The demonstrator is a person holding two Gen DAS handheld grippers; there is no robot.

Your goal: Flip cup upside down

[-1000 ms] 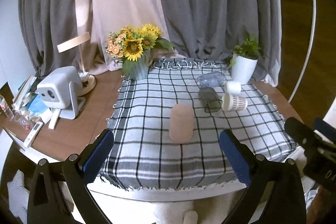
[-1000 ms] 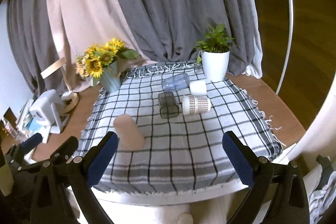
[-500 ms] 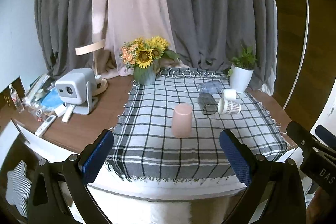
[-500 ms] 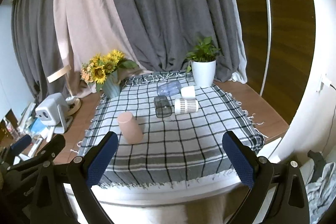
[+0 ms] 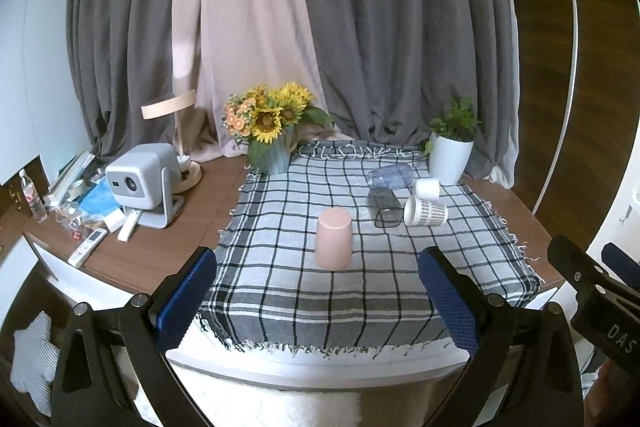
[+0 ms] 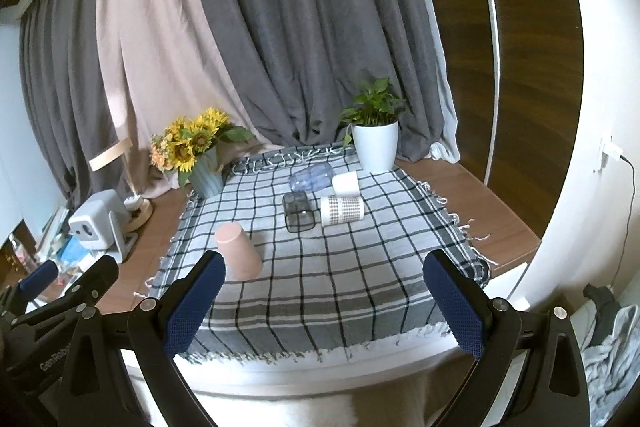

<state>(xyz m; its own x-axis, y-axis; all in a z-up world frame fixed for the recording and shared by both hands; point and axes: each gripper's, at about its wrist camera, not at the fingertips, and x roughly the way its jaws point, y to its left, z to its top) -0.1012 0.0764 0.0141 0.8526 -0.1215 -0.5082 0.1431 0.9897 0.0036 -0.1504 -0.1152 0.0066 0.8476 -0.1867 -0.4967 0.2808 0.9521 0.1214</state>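
A pink cup (image 5: 334, 239) stands upside down on the checked cloth (image 5: 280, 291); it also shows in the right wrist view (image 6: 238, 251). Behind it lie a dark clear cup (image 5: 384, 207), a patterned white cup (image 5: 426, 211), a plain white cup (image 5: 427, 188) and a clear bluish cup (image 5: 390, 175), all on their sides. My left gripper (image 5: 318, 303) is open and empty, held back off the table's front edge. My right gripper (image 6: 324, 303) is open and empty, also back from the edge.
A sunflower vase (image 5: 272, 131) and a white potted plant (image 5: 452, 147) stand at the back of the cloth. A grey projector (image 5: 140, 183), a lamp (image 5: 172, 107) and loose clutter (image 5: 88, 211) sit on the wooden table at left. Curtains hang behind.
Both grippers have pulled back and up from the table, so the table looks smaller and farther. The cups have not moved.
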